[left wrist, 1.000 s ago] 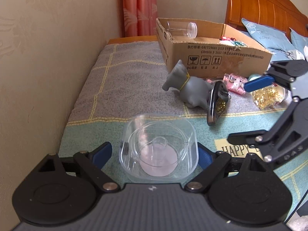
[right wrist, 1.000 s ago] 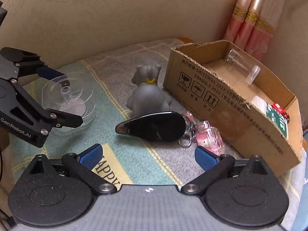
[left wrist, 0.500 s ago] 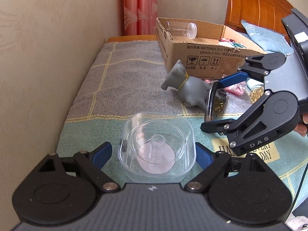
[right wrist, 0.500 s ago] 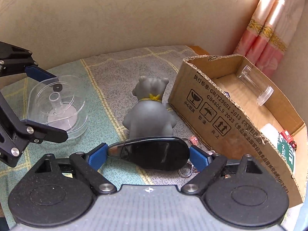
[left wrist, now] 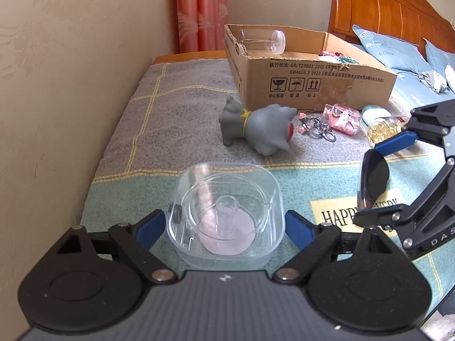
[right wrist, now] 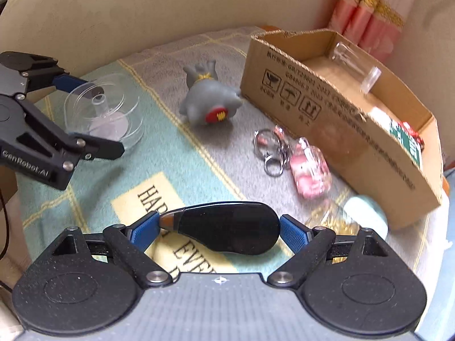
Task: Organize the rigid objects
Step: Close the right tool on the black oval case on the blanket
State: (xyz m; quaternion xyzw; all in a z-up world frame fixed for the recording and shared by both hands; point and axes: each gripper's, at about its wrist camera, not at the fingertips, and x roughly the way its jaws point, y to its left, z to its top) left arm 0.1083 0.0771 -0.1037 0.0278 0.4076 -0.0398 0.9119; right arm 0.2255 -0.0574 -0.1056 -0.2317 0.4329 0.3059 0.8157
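Note:
My right gripper point(right wrist: 217, 228) is shut on a black oval case point(right wrist: 227, 227) and holds it above the blanket; it also shows at the right of the left wrist view point(left wrist: 374, 179). My left gripper point(left wrist: 224, 224) is open around a clear plastic container point(left wrist: 226, 213), its pads beside the walls without a firm squeeze. A grey toy dog point(left wrist: 258, 130) lies tipped on its side, red base showing point(right wrist: 219, 115). A cardboard box point(left wrist: 312, 81) behind it holds a clear jar point(left wrist: 261, 38).
A pink keychain with metal rings point(right wrist: 308, 167), a jar of gold bits point(left wrist: 382, 128) and a pale green lid point(right wrist: 365, 213) lie in front of the box. A wall runs along the left. A wooden headboard point(left wrist: 384, 8) and pillows are at the far right.
My right gripper closed on the black case, lifted it and pulled back to the right. The grey dog, upright before, has fallen on its side. The left gripper has hardly moved.

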